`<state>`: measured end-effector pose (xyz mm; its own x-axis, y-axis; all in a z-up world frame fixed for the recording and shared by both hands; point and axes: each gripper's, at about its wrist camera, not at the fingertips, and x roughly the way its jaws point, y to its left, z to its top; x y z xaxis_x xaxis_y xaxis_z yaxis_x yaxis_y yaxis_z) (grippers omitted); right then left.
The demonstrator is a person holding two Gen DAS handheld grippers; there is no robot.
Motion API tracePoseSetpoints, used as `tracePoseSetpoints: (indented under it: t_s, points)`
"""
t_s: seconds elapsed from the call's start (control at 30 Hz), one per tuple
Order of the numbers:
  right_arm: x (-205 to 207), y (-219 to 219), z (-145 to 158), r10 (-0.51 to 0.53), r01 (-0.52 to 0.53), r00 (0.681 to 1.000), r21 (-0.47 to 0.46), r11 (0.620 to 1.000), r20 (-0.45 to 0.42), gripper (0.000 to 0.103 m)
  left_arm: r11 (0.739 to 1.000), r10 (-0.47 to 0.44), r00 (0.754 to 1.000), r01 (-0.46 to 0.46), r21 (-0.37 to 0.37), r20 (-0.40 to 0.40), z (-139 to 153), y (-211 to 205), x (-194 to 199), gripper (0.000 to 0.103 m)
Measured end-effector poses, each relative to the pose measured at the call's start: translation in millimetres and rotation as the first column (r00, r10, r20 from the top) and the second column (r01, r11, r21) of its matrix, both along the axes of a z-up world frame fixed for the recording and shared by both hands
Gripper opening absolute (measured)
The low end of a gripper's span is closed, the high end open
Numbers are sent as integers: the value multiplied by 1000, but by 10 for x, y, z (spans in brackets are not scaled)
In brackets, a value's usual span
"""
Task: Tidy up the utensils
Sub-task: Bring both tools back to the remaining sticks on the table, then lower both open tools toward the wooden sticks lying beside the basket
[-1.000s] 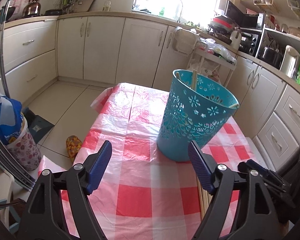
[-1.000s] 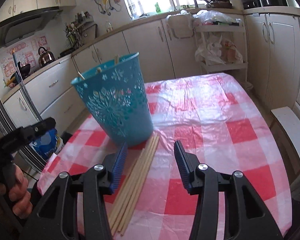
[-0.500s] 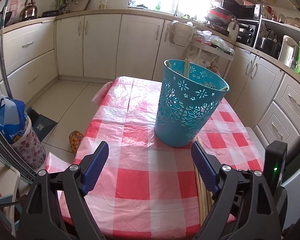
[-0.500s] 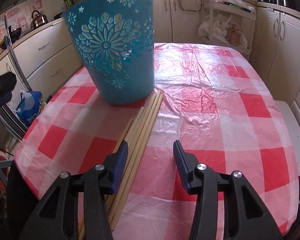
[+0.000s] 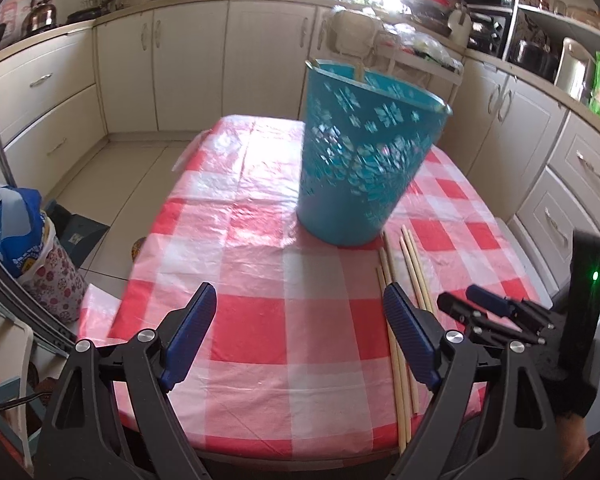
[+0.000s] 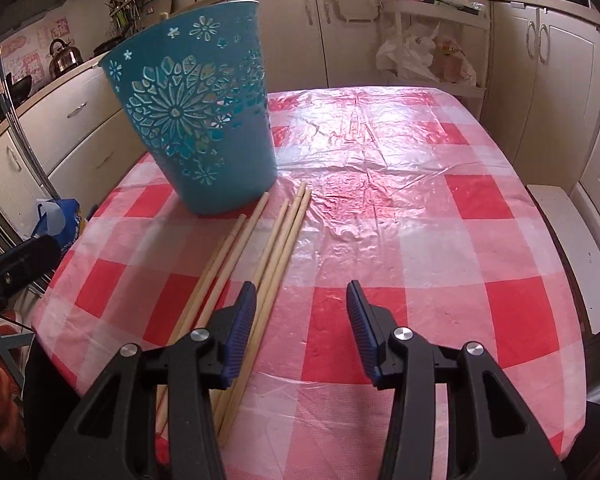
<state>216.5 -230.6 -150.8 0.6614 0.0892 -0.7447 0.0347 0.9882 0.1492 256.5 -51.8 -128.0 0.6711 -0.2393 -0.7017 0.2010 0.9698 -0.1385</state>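
Wooden chopsticks lie loose on the checked worktop, tips touching the teal basket meant to receive them. Right gripper hovers with jaws apart and empty beside the bundle; left gripper spreads wide, empty.

Kettle, blue bag, cabinets

Home kitchen: cream cabinets, kettle, checked tablecloth.
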Motion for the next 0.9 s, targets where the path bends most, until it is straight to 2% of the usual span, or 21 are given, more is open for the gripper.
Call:
tracePoseSetpoints:
  t_s: [0.13, 0.33, 0.7, 0.9]
  points:
    - [80, 16, -52, 7, -8, 1000, -27, 1000, -22, 43, 998, -51, 997, 52, 18, -49, -186, -231, 66, 82]
    - [104, -42, -36, 6, -6, 1000, 14, 1000, -3, 43, 997, -67, 994, 69, 25, -83, -323, -392, 140, 82]
    - [138, 49, -80, 41, -43, 999, -83, 996, -25, 42, 995, -68, 990, 77, 69, -125, -500, -516, 232, 81]
    - [152, 49, -82, 47, -49, 999, -98, 994, -27, 43, 993, -58, 990, 70, 91, -128, -552, -531, 263, 81]
